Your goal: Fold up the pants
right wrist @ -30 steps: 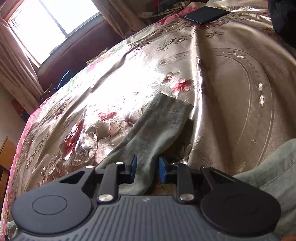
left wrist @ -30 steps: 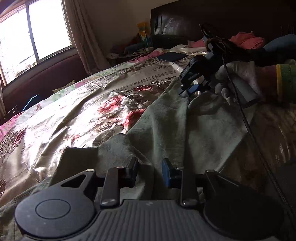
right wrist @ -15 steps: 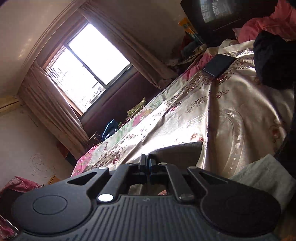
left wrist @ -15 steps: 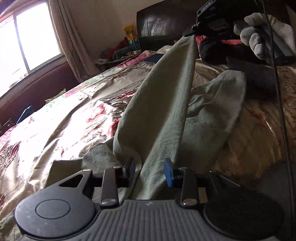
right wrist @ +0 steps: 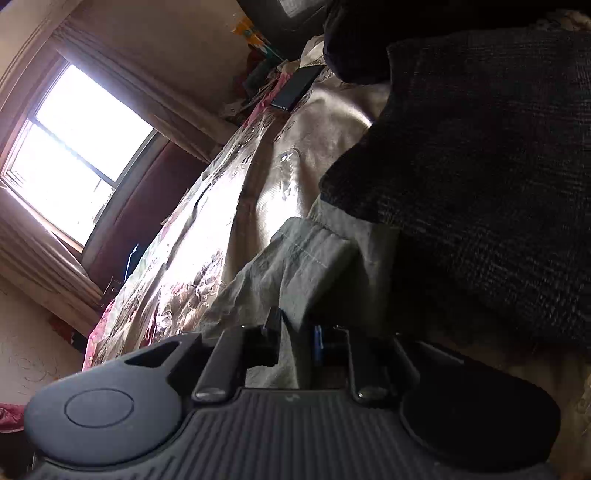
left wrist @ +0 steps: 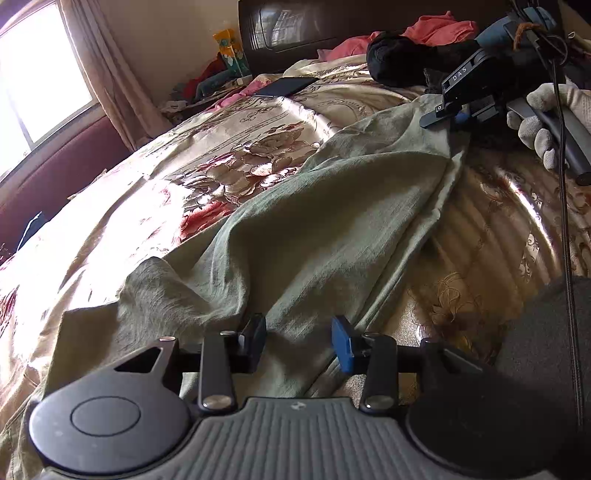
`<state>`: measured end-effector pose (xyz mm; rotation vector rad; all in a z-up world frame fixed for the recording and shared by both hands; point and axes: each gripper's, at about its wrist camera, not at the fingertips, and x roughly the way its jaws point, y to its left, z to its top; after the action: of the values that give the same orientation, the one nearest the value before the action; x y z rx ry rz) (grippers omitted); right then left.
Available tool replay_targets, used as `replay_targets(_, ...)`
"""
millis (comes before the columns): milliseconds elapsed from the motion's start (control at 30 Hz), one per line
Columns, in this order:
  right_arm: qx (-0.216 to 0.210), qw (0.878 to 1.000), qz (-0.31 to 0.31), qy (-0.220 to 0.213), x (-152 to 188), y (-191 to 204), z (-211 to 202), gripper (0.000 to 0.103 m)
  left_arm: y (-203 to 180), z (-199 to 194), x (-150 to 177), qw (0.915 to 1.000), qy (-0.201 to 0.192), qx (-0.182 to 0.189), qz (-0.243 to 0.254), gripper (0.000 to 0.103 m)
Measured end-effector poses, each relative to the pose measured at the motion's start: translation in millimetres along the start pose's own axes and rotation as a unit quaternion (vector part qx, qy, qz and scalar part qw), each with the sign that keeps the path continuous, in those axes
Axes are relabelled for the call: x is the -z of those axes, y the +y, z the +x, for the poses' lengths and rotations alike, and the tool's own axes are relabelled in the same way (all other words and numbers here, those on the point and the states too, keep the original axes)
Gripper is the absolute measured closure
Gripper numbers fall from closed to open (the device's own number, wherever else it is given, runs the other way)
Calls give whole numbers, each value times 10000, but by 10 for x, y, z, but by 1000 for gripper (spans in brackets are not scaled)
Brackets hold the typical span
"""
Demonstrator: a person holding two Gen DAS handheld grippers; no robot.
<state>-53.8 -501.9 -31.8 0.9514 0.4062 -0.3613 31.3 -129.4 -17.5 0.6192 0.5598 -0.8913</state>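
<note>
The grey-green pants (left wrist: 325, 221) lie on the floral satin bedspread (left wrist: 207, 173), one leg stretched from my left gripper toward the far right. My left gripper (left wrist: 298, 339) is open, low over the near part of the pants, with cloth between its fingers. My right gripper (left wrist: 456, 114) sits at the far leg end, held by a white-gloved hand (left wrist: 546, 122). In the right wrist view the right gripper (right wrist: 297, 338) has its jaws apart over the hem of the pants (right wrist: 314, 258), cloth lying between them.
A dark knitted garment (right wrist: 480, 166) lies right beside the right gripper. A black bundle (left wrist: 399, 62) and pink clothes (left wrist: 436, 29) sit by the dark headboard (left wrist: 314, 26). A dark tablet (left wrist: 284, 86) lies on the bed. A cable (left wrist: 565, 221) hangs at the right.
The right gripper, shut on the pant leg and lifted high half a second ago, has come down to the bed at the far right and opened. The leg now lies flat.
</note>
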Motion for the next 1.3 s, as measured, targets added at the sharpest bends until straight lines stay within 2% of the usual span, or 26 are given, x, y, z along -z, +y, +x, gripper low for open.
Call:
replay_targets(67, -148, 9997, 134, -167, -64, -21, -69, 84, -7, 26, -25, 10000, -15, 29, -3, 50)
replay_targets(167, -101, 9994, -88, -334, -151, 85, -122, 100, -38, 68, -74, 9999, -46, 76, 53, 50)
replay_targets(333, -481, 9924, -567, -984, -195, 286, -502, 100, -102, 61, -136, 9996, -149, 173, 172, 49)
replay_targets(400, -298, 9928, -627, -980, -151, 233, -507, 100, -137, 83, -130, 9995, -123, 238, 183, 49)
replay_targets(467, 271, 9937, -802, -731, -64, 93, -363, 100, -175, 109, -110, 9995, -109, 190, 241, 49)
replay_targets(533, 558, 9949, -727, -416, -4, -34, -281, 94, -179, 104, -106, 9995, -110, 194, 213, 49)
replay_targets(633, 438, 9968, -437, -515, 51, -111, -425, 92, -162, 77, -93, 9995, -87, 240, 185, 49)
replay_targets(667, 450, 9961, -452, -604, 66, -124, -482, 81, -160, 72, -81, 9995, -86, 243, 204, 49)
replay_targets(700, 481, 9955, -469, -671, 83, -132, -520, 61, -161, 71, -72, 9994, -87, 243, 214, 49)
replay_targets(733, 511, 9949, -500, -707, 99, -143, -532, 54, -160, 73, -70, 9994, -87, 248, 207, 49)
replay_targets(867, 418, 9967, -428, -551, 110, -201, -390, 52, -178, 87, -75, 9995, -102, 236, 198, 49)
replay_targets(933, 235, 9981, -329, -469, 101, -214, -257, 53, -171, 81, -73, 9995, -112, 232, 174, 49)
replay_targets(1033, -159, 9997, -151, -113, 94, -185, 70, 52, -154, 73, -52, 9996, -122, 249, 95, 48)
replay_targets(1067, -133, 9996, -113, -230, 118, -180, 177, 53, -146, 78, -50, 9996, -119, 263, 55, 48)
replay_targets(1133, -86, 9994, 108, -330, 105, -168, 244, 89, -132, 87, -54, 9996, -112, 260, 6, 48)
replay_targets(1167, -373, 9974, 590, -161, 61, -175, 251, 99, -129, 90, -62, 9996, -100, 248, -9, 47)
replay_targets(1233, -890, 9923, 822, -257, -26, -71, 130, 99, -125, 80, -100, 9997, -99, 234, -33, 48)
replay_targets(1300, -1104, 9915, 243, -649, -186, 190, -164, 99, -129, 40, -156, 9994, -263, 228, -64, 48)
